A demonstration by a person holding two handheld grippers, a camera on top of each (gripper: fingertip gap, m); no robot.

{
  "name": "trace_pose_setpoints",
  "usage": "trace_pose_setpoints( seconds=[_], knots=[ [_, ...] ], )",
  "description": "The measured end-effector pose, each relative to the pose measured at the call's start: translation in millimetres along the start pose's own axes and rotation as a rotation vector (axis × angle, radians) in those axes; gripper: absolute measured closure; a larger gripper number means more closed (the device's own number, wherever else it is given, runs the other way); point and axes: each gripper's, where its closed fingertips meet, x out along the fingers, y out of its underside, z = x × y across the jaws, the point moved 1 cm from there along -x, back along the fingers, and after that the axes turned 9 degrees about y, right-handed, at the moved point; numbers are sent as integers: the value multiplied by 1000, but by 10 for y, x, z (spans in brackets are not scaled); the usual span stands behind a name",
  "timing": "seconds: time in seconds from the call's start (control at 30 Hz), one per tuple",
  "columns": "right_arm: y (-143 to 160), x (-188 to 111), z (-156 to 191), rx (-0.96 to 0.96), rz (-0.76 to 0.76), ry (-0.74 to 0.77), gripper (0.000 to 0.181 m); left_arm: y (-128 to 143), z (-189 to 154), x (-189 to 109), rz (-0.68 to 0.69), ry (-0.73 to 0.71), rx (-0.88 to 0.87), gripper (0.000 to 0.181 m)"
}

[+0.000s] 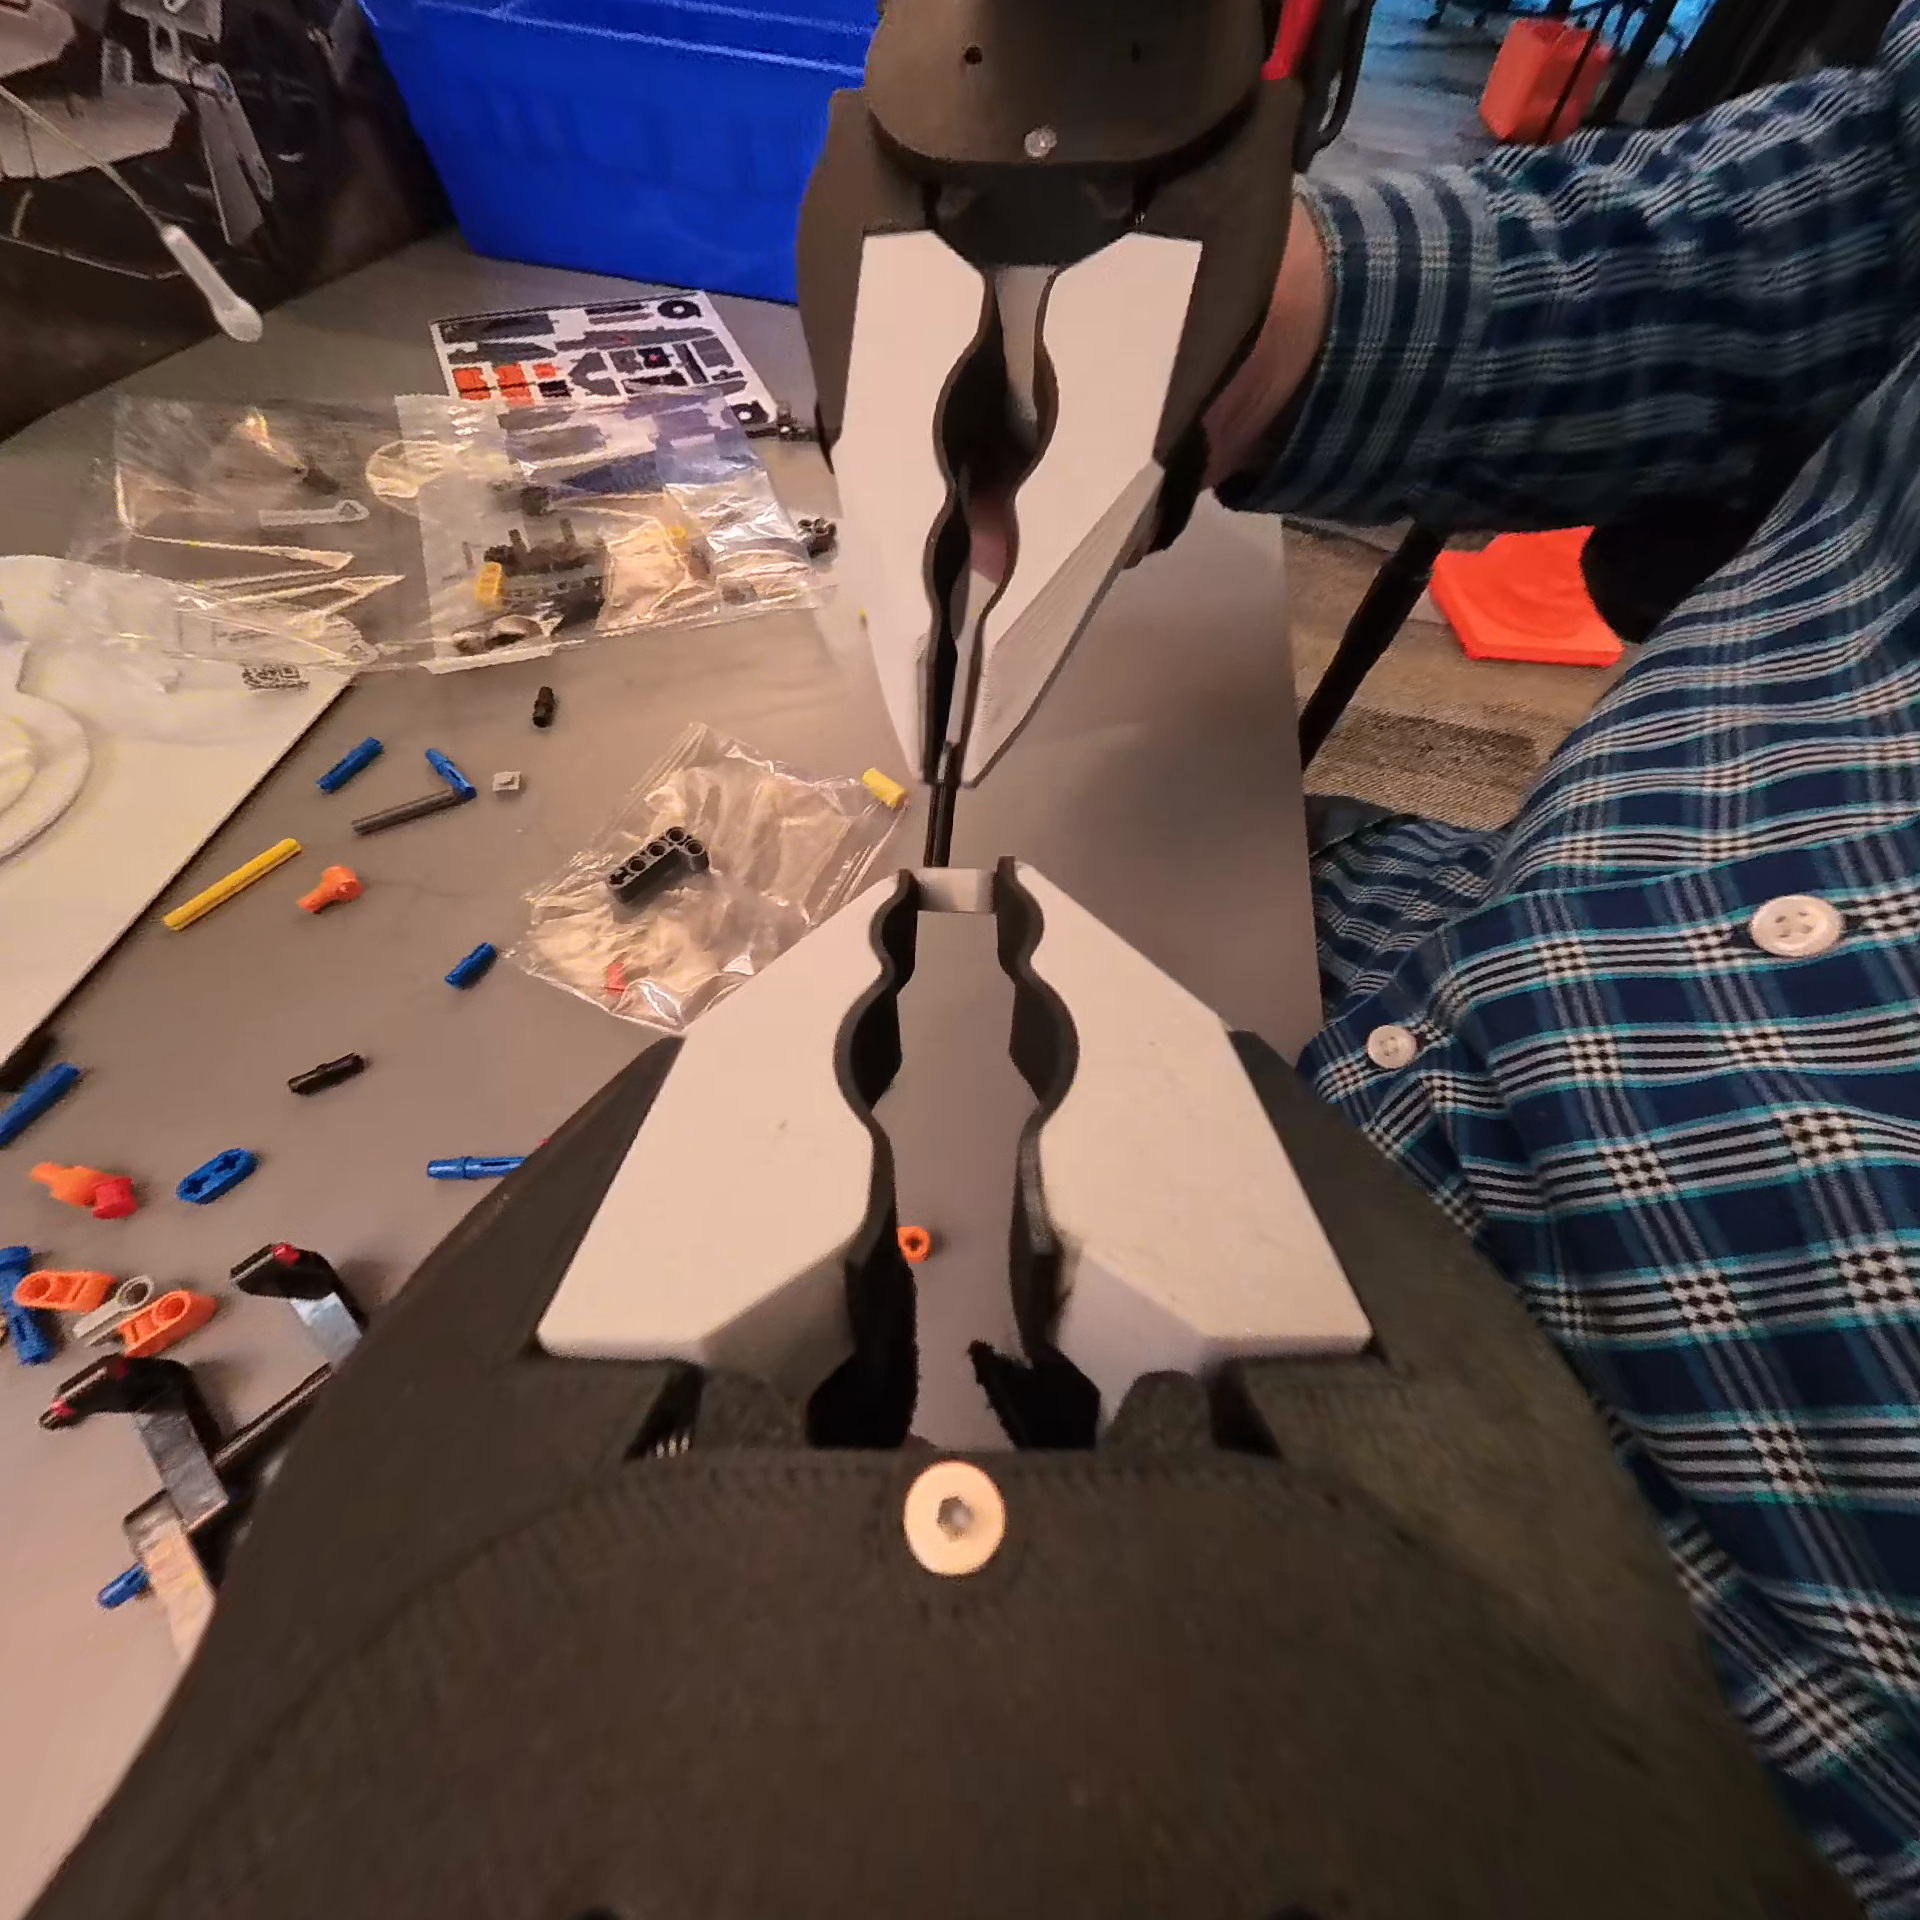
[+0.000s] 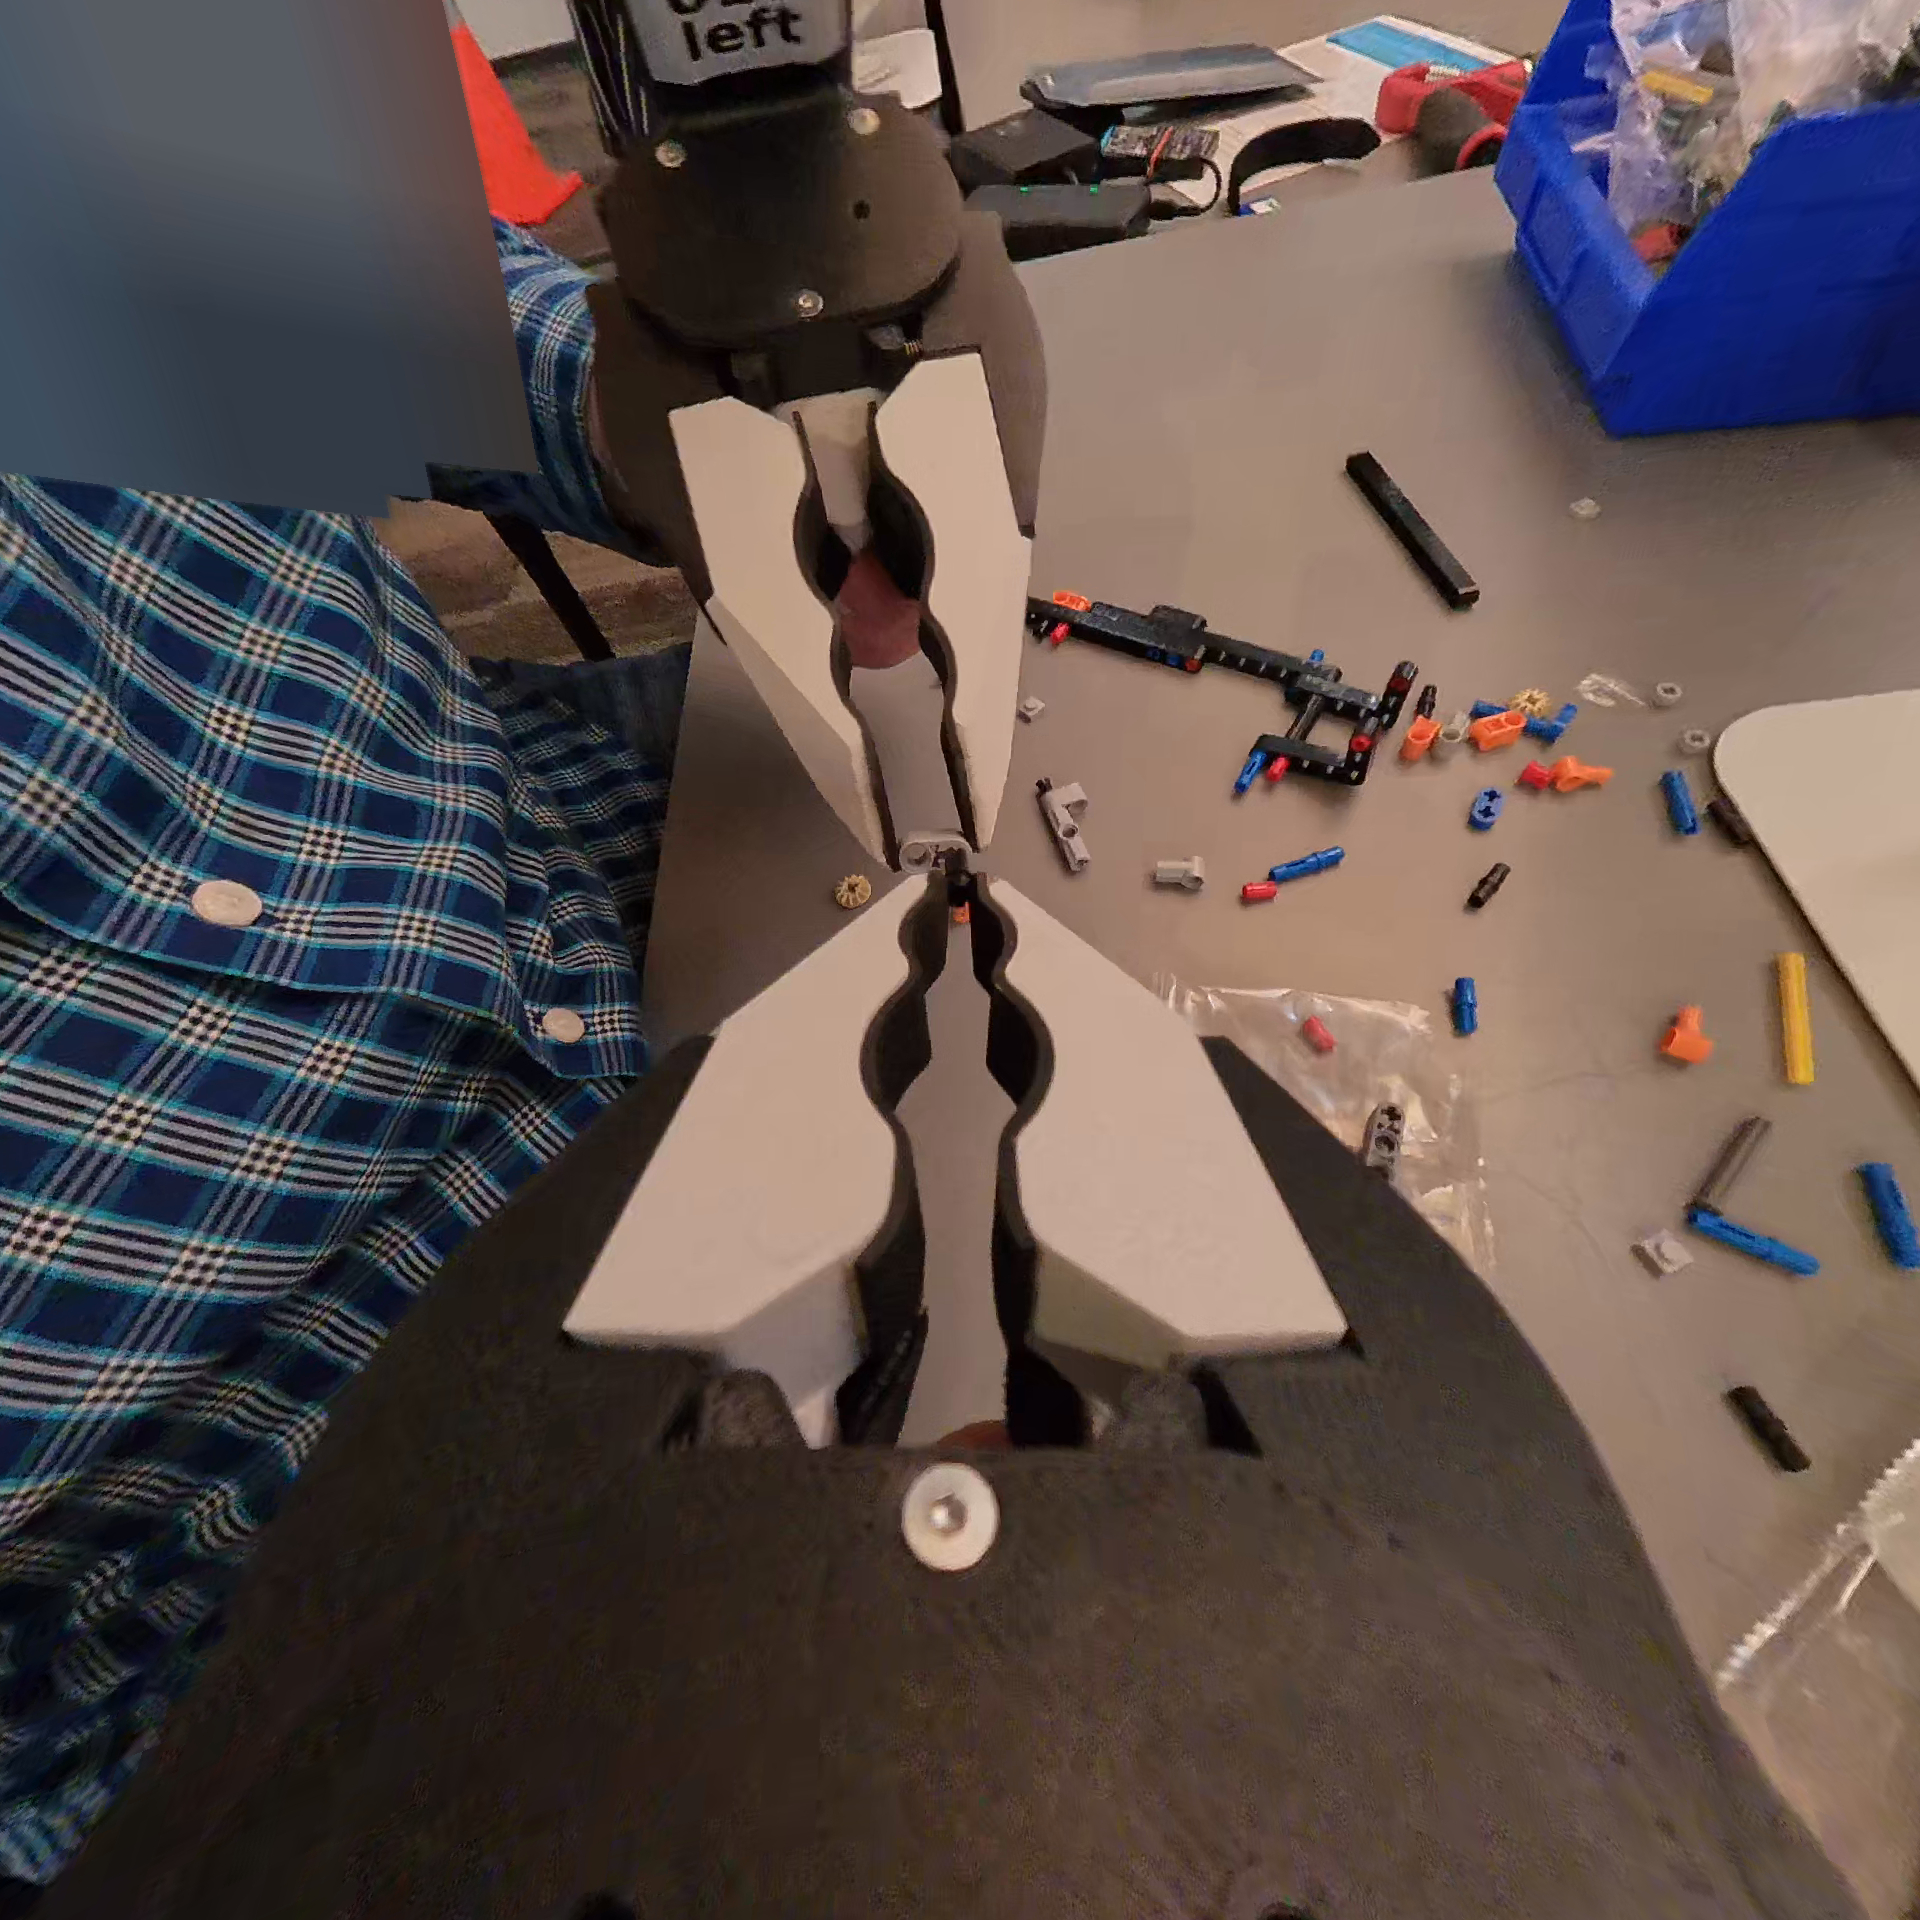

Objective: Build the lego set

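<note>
My left gripper is shut on a small grey connector piece. My right gripper comes in from above, tip to tip with the left, and is shut on a thin black pin that points down at the grey piece. In the right wrist view, my right gripper grips the black pin right at the grey connector, which the left gripper holds. Both are held in the air above the grey table's near edge. I cannot tell whether pin and connector are joined.
Loose blue, orange, yellow and black parts lie scattered on the table. A partly built black frame, a long black beam, plastic bags, a sticker sheet and a blue bin are there. A plaid-shirted person is close by. The tips of both grippers are at nearly the same place.
</note>
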Motion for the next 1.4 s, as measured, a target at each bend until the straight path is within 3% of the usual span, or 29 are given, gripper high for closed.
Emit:
trace_pose_setpoints(
  seconds=[0.3, 0.9, 1.4],
  knots=[
    [-143, -86, 80, -155, -49, -36, 179, -143, -89, -80, -121, 167, -115, 169],
    [-247, -127, 224, -490, 12, -141, 179, -206, -222, -131, -160, 369, -206, 169],
    [-301, -159, 244, -399, -74, -201, 179, -275, -266, -165, -236, 436, -243, 169]
  ],
)
